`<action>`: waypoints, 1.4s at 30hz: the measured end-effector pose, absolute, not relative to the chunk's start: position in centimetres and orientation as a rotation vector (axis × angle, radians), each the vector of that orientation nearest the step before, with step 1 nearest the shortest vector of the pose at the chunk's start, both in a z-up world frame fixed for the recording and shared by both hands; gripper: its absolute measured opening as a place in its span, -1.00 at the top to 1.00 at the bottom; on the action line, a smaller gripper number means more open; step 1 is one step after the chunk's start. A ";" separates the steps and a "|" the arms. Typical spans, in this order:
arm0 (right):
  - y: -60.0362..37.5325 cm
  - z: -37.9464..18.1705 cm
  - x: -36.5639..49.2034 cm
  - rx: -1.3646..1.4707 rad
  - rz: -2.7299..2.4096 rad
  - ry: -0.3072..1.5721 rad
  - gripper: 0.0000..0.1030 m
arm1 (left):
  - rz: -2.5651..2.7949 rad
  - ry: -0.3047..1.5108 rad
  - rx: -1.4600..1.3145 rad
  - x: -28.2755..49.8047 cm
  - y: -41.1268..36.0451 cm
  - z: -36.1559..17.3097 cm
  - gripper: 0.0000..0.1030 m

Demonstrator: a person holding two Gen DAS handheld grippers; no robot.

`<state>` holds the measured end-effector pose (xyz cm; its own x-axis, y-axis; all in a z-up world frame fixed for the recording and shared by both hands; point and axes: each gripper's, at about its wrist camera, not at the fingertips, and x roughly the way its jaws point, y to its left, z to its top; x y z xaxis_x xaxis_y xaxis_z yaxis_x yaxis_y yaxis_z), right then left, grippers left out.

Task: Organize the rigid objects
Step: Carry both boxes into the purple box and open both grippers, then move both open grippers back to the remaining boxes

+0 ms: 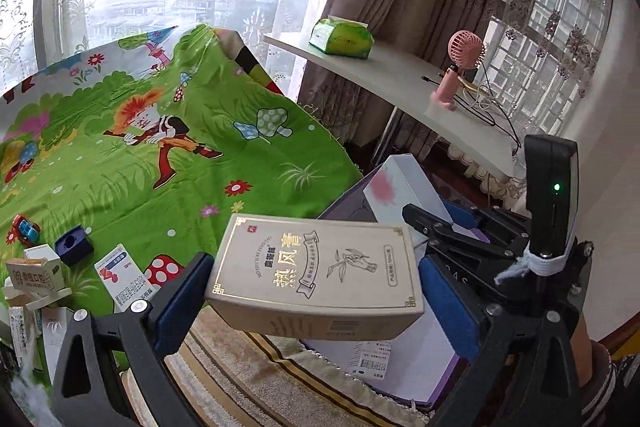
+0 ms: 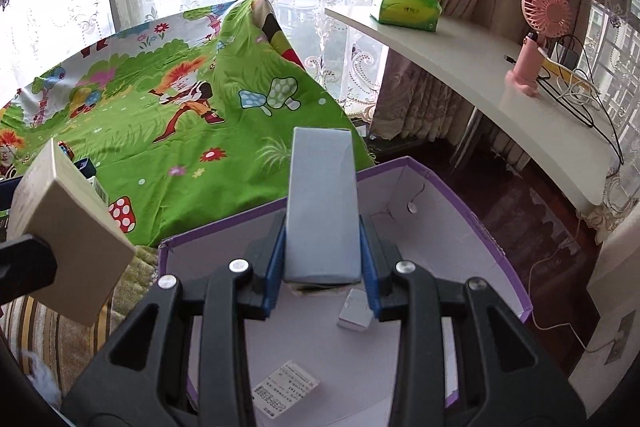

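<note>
On the green cartoon-print cloth, far left: a cluster of small cardboard cartons (image 1: 36,273), their exact number hard to tell because they overlap at the picture's edge.
Loose cartons counted apart: one white carton with blue and red print (image 1: 120,277) lying flat, beside a red spotted mushroom in the print.
Small items on the cloth: one red and blue toy car (image 1: 25,228); one dark blue square lid-like box (image 1: 73,245) just beside it.
Green cartoon-print cloth (image 1: 168,163): one, draped over a raised surface whose kind cannot be told.
Left hand-held gripper (image 1: 316,279): blue pads pressed on the two short ends of one beige flat carton with gold lettering (image 1: 316,267), held clear of the cloth, above a striped rug (image 1: 240,367).
Right hand-held gripper (image 2: 323,259): jaws narrow, blue pads clamped on the long sides of one pale grey-blue oblong box (image 2: 323,203), which juts forward over the container.
Container: one open purple-edged cardboard box with white inside (image 2: 460,227), on the floor beside the cloth.
Contents: one small white cube-shaped box (image 2: 354,313) and one white printed label or slip (image 2: 286,387) on its floor.
White curved bench at right (image 2: 500,75): one green tissue pack (image 2: 408,5), one pink hand fan on a stand (image 2: 540,27), and cables.
</note>
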<state>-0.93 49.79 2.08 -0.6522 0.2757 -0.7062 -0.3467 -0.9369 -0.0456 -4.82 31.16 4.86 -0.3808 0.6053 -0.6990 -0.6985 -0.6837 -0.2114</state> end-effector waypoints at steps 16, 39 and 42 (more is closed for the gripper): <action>46.1 5.5 -0.4 -1.057 2.681 0.179 -0.37 | 2.179 0.021 -0.906 -4.3 25.9 6.8 -0.98; 30.8 10.2 -6.6 -1.023 2.968 0.119 -0.52 | 2.790 -0.042 -0.786 -9.0 3.7 9.6 -0.98; 28.8 9.9 -7.5 -1.054 3.000 0.126 -0.56 | 2.870 -0.065 -0.821 -9.5 1.4 8.7 -0.98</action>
<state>-7.53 28.77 9.88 -0.7800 -0.0648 -0.6224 0.0121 -0.9960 0.0884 -9.51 1.37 8.74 -0.8376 0.1605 -0.5221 -0.1368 -0.9870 -0.0840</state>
